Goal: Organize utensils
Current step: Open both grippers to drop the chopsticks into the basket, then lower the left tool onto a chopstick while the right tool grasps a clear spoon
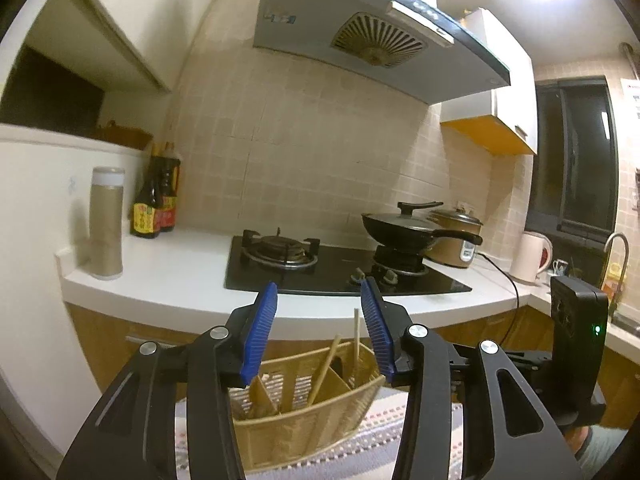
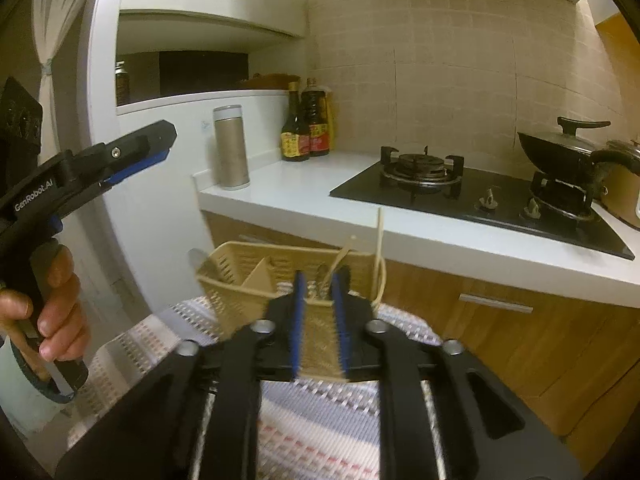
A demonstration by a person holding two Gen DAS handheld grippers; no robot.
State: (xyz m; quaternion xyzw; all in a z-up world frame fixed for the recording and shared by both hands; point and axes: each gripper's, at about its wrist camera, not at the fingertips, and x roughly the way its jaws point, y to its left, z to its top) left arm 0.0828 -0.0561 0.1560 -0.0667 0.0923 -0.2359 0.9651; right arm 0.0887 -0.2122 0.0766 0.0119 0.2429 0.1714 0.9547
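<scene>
Woven basket (image 2: pixel 240 280), hand (image 2: pixel 56 312) right-view only

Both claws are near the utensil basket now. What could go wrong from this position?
1. The basket sits on a woven cloth, not a firm surface, so a nudge from the right claw might tip it.
2. Chopsticks stand tall and lean loosely; the open left claw could knock them out.

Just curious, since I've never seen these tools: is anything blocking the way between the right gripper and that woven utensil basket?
Nothing visible does. The right gripper hangs open just before the basket, with only the striped cloth beneath.
</scene>
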